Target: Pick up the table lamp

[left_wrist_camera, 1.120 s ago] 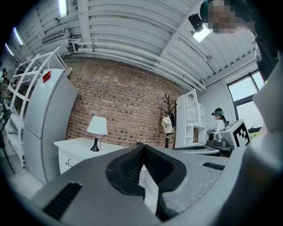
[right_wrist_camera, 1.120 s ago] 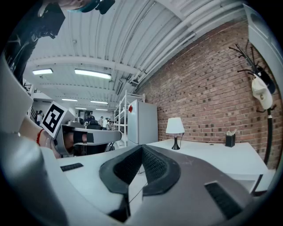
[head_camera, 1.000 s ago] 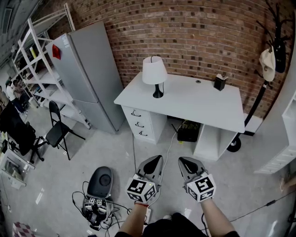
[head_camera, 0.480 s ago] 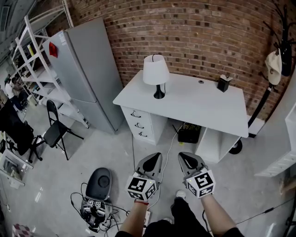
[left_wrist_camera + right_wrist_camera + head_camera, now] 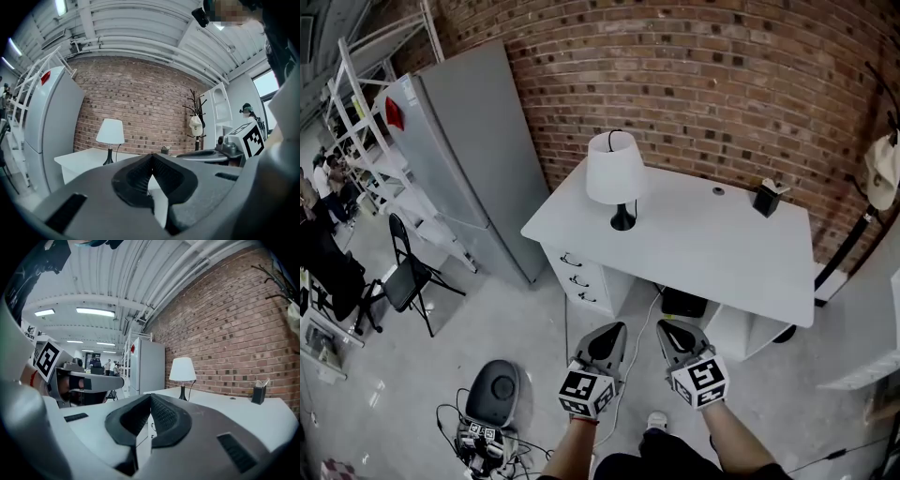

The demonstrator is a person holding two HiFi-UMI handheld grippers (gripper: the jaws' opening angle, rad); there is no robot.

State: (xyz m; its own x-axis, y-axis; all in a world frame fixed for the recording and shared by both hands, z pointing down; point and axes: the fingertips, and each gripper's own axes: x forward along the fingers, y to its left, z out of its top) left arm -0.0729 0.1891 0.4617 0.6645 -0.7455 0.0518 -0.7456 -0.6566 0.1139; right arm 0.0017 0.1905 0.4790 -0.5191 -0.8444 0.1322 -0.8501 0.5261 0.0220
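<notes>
The table lamp (image 5: 613, 174), white shade on a thin black stem and base, stands upright near the left end of a white desk (image 5: 694, 246). It shows small in the left gripper view (image 5: 110, 137) and the right gripper view (image 5: 183, 374). My left gripper (image 5: 614, 334) and right gripper (image 5: 668, 333) hang side by side over the floor, short of the desk's front edge. Both are shut with nothing between the jaws, well apart from the lamp.
A small black holder (image 5: 766, 199) sits at the desk's back right. A grey fridge (image 5: 464, 159) and white shelving (image 5: 366, 112) stand left, with a black folding chair (image 5: 405, 277). Cables and a black device (image 5: 495, 386) lie on the floor. A coat rack (image 5: 874, 178) is at right.
Both grippers and the camera have moved toward the desk. The lamp and desk appear larger and nearer. Both grippers stayed shut.
</notes>
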